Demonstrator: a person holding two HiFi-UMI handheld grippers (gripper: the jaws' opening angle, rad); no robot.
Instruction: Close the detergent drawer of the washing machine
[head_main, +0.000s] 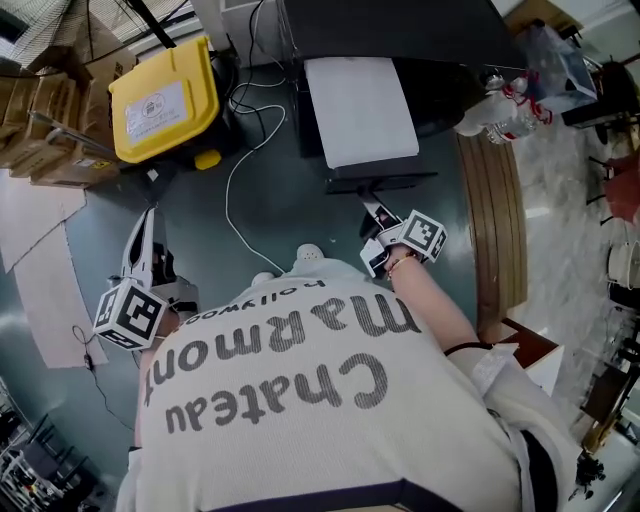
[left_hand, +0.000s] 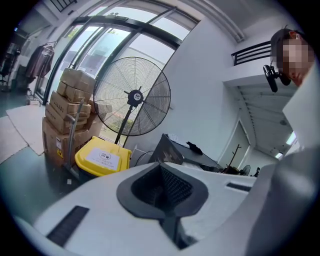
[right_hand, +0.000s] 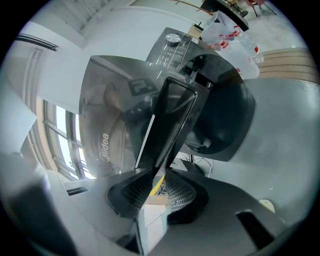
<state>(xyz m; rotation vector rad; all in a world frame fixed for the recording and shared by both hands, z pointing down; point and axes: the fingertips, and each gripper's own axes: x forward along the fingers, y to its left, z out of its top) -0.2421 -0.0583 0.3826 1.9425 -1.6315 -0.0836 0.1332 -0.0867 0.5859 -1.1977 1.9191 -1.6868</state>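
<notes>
Drawer (right_hand: 170, 115): sticking out of the washing machine (head_main: 360, 105), its dark front panel jutting toward the person, not yet pushed in
Right claw (right_hand: 156, 175): reaching level toward the machine and grasping the drawer's front edge between its tips, 1 pad lying on each side
Left claw (left_hand: 161, 172): hanging low at the person's left, well apart from the machine, clenched with nothing between its pads
Surroundings: 1 yellow bin (head_main: 165, 95) sitting on the floor left of the machine, with stacked cardboard boxes (left_hand: 67, 115) and 1 standing fan (left_hand: 132, 97) beside it
</notes>
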